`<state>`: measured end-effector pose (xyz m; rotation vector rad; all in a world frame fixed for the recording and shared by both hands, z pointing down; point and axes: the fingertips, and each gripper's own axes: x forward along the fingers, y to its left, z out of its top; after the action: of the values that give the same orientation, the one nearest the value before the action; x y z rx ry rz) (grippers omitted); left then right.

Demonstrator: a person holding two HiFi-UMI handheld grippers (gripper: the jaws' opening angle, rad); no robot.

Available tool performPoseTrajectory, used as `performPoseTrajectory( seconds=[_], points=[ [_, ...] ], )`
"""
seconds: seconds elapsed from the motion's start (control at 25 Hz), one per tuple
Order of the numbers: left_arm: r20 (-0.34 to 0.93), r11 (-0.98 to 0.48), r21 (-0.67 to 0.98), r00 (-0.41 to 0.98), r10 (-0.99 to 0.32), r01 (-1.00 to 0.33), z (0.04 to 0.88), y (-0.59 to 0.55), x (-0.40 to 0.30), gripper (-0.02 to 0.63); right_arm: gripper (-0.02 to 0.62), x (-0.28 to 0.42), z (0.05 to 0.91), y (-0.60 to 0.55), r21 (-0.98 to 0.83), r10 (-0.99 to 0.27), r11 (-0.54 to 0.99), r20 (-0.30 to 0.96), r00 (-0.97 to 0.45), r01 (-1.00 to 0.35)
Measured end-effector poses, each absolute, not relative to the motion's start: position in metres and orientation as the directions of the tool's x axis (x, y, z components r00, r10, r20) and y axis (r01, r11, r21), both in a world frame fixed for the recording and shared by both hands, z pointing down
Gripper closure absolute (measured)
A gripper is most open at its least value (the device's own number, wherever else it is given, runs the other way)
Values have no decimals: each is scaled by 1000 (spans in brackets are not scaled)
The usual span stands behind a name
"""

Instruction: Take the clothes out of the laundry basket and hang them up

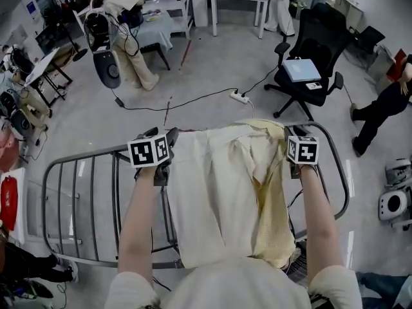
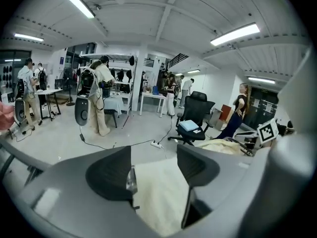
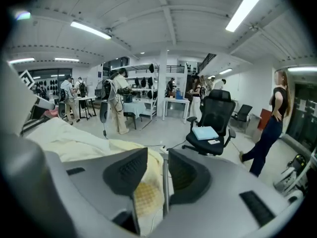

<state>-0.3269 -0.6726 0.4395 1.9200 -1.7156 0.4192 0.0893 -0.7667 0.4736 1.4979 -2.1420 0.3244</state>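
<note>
Cream shirt [image 1: 219, 192] draped over the drying rack [image 1: 77, 205], my two grippers at its top corners.
My left gripper [image 1: 168, 143] is at the shirt's left corner, fingers [image 2: 111, 175] wide apart, with the cloth lying loose between them and not pinched. My right gripper [image 1: 293, 134] is at the right corner, fingers [image 3: 126, 175] narrowly apart, with yellowish cloth and a thin rack rail in the gap and the pads off the cloth. The shirt hangs from the far rail down toward me. An office chair [image 1: 309, 69] stands on the floor beyond.
</note>
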Motion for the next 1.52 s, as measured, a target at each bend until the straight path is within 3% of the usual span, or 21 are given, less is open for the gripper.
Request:
performPoseTrajectory(
  seconds=[0.28, 0.52, 0.6, 0.72, 0.76, 0.88, 1.0, 1.04, 1.08, 1.16, 1.28, 1.32, 1.4, 1.52],
  points=[
    [623, -36, 189, 148, -768, -981, 478, -606, -328, 318, 423, 68, 493, -727, 48, -732, 484, 569, -375, -874],
    [652, -38, 272, 213, -728, -962, 505, -599, -325, 318, 425, 52, 515, -731, 80, -694, 514, 623, -360, -854],
    [640, -62, 313, 258, -724, -948, 505, -604, -317, 363, 451, 53, 520, -739, 97, -695, 507, 634, -339, -856],
    [624, -78, 288, 249, -741, -954, 492, -610, -310, 517, 594, 60, 516, -751, 145, -721, 482, 626, -297, -864],
    [625, -71, 238, 208, -753, -969, 486, -611, -316, 588, 595, 61, 513, -754, 154, -727, 480, 621, -293, -864],
    [634, -77, 101, 123, -764, -992, 474, -615, -338, 588, 595, 58, 504, -762, 153, -725, 500, 613, -315, -852],
    [635, -78, 91, 119, -763, -993, 470, -623, -351, 588, 594, 48, 496, -757, 101, -702, 557, 587, -403, -824],
    [635, -75, 88, 114, -764, -993, 469, -625, -353, 588, 559, 43, 496, -751, 80, -684, 588, 581, -441, -805],
    [635, -73, 79, 107, -765, -994, 467, -629, -356, 588, 467, 37, 497, -743, 63, -657, 623, 583, -477, -780],
    [633, -70, 57, 90, -769, -996, 463, -636, -361, 588, 366, 29, 504, -731, 61, -607, 681, 604, -516, -730],
    [631, -71, 19, 67, -773, -997, 458, -646, -366, 588, 344, 28, 517, -729, 121, -598, 704, 633, -492, -700],
    [633, -70, 4, 56, -772, -998, 456, -650, -368, 588, 351, 29, 518, -732, 132, -604, 699, 637, -480, -703],
    [635, -70, -30, 35, -772, -997, 451, -658, -373, 588, 454, 33, 517, -742, 165, -619, 686, 644, -450, -709],
    [639, -74, -73, 10, -769, -995, 445, -668, -379, 586, 542, 32, 509, -757, 211, -623, 698, 651, -434, -685]
  ],
)
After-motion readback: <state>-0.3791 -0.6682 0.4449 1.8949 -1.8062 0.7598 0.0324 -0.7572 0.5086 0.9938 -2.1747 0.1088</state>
